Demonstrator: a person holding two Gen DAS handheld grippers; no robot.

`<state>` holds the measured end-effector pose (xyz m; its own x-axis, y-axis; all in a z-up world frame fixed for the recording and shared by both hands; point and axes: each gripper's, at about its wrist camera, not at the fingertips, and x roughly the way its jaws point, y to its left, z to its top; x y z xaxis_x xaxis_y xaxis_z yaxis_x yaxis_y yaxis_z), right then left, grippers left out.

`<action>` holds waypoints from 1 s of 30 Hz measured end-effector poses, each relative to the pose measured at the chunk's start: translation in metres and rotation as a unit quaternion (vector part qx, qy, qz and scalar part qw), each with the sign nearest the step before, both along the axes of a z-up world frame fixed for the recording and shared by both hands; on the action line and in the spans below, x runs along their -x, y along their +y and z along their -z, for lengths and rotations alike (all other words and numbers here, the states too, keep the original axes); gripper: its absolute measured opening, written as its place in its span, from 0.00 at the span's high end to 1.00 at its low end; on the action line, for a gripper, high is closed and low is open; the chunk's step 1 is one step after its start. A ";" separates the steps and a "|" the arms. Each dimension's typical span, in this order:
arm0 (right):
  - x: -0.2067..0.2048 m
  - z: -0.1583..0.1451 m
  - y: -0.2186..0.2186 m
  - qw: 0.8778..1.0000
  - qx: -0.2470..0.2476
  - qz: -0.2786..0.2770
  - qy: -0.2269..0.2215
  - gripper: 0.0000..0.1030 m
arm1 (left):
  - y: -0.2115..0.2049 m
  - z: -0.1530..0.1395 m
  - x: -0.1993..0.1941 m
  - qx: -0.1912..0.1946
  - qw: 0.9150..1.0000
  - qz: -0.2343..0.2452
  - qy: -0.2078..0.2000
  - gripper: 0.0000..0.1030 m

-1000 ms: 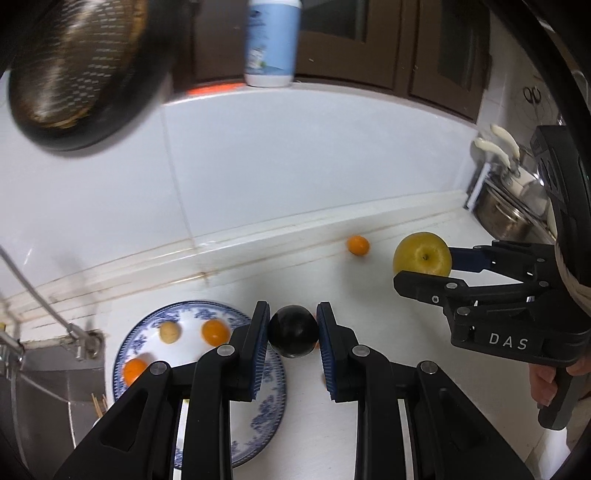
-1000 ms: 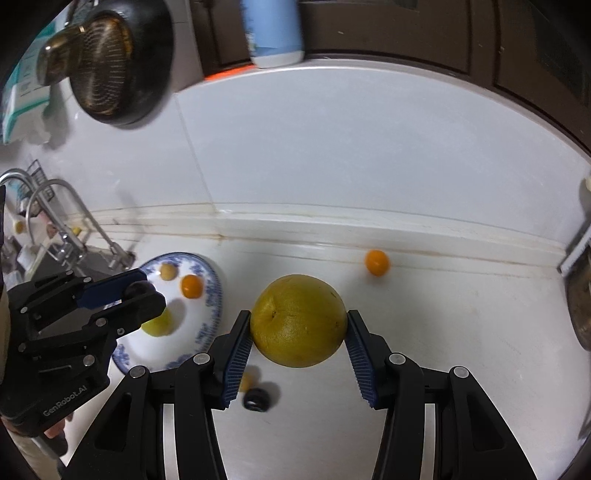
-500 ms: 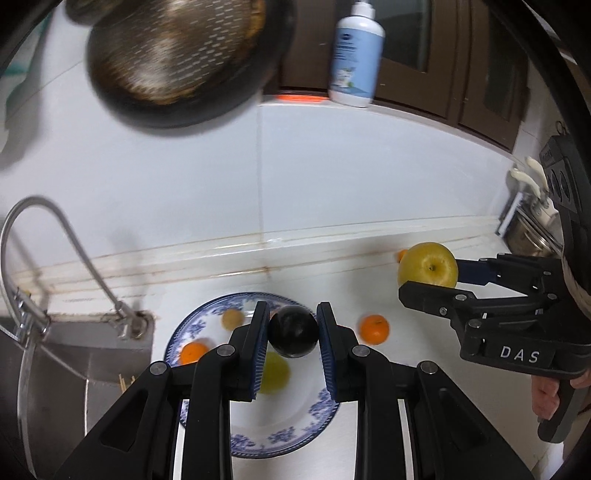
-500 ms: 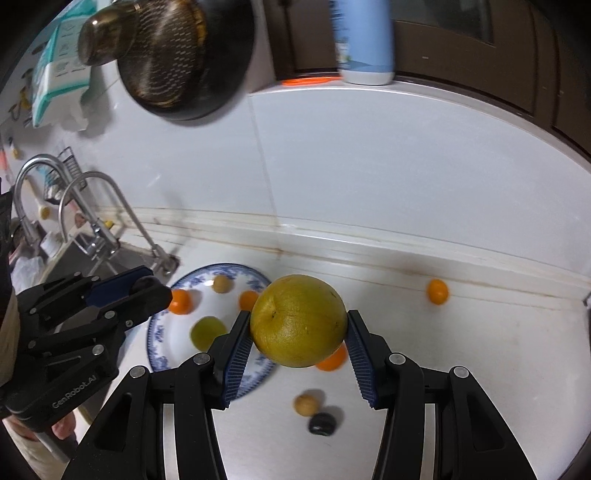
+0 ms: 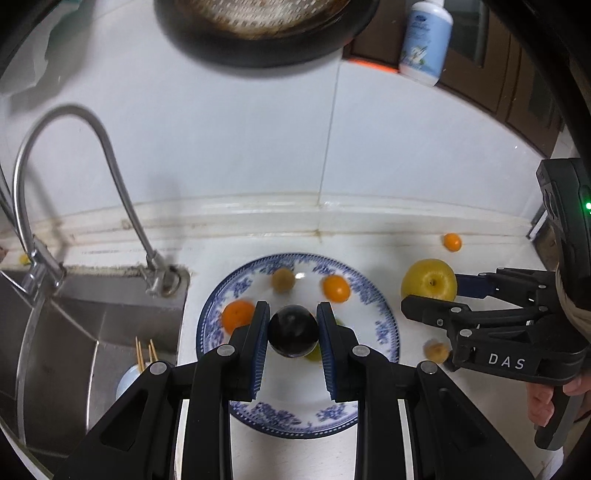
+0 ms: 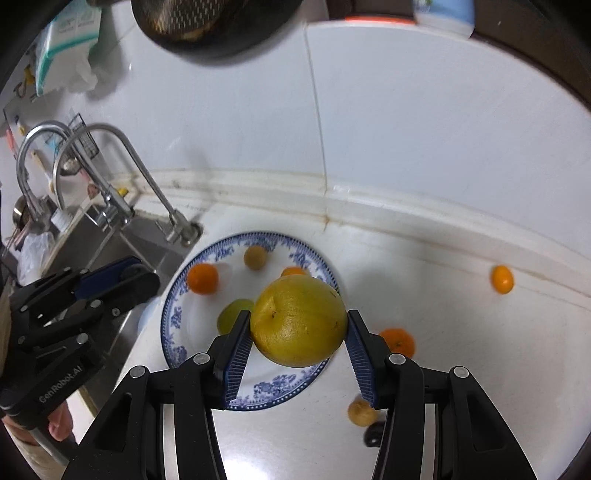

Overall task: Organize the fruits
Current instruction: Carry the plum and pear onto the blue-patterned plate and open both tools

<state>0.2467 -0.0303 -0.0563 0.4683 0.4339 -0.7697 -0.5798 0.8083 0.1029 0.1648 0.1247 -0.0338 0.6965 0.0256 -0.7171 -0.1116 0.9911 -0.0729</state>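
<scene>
The left gripper (image 5: 292,329) was clamped on a small dark round fruit (image 5: 293,330), its blue ribbed pads (image 5: 260,347) pressed against both sides, and it hung above the blue-and-white patterned plate (image 5: 384,321). The right gripper (image 6: 298,334) had its pads (image 6: 236,350) tight on a big yellow citrus fruit (image 6: 298,325), which it carried over the right part of the same plate. Seen from the left wrist, the right tool's body bore the white letters "DAS" (image 5: 506,361); from the right wrist, the left tool's side read "GenRobot.AI" (image 6: 59,384).

On the plate lay a mandarin (image 6: 202,277) toward its left rim, a small brownish-yellow fruit (image 6: 255,257) near its far rim, a second orange fruit (image 5: 336,288) to that one's right, and a yellow-green fruit (image 6: 232,314) near the middle.

On the white bench, just off the plate's right rim, sat another mandarin (image 6: 398,341). Nearer its front edge lay a small tan fruit (image 6: 361,412) with a small dark one (image 6: 373,435) touching or just beside it. A kumquat (image 6: 502,279) rested far right, near the bench's back edge.

The steel sink (image 5: 74,332) and its curved tap (image 5: 110,162) were left of the plate. A dark pan (image 5: 266,33) hung on the wall, and a pale blue bottle (image 5: 424,40) stood on the ledge; its label was too blurred to read.
</scene>
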 end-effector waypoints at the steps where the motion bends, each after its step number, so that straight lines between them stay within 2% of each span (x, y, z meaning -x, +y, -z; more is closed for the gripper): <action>1: -0.002 0.004 0.002 1.000 0.003 -0.001 0.004 0.51 | 0.002 0.003 0.000 0.002 1.000 -0.004 0.003 0.75; 18: -0.033 0.056 0.025 0.997 0.049 -0.015 0.049 0.50 | 0.017 0.062 -0.014 0.026 0.997 -0.011 0.076 0.75; 26: -0.036 0.062 0.024 0.997 0.052 -0.023 0.060 0.50 | 0.016 0.069 -0.016 0.038 0.996 -0.006 0.084 0.74; 28: -0.035 0.061 0.024 0.997 0.050 -0.024 0.060 0.50 | 0.015 0.068 -0.016 0.039 0.996 -0.005 0.084 0.72; 30: -0.034 0.060 0.024 0.997 0.049 -0.027 0.059 0.50 | 0.014 0.065 -0.014 0.034 0.996 -0.008 0.080 0.62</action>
<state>0.2812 -0.0063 -0.1165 0.3496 0.3762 -0.8580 -0.6110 0.7858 0.0956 0.1788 0.1390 -0.0990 0.5733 -0.0156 -0.8192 -0.1434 0.9825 -0.1191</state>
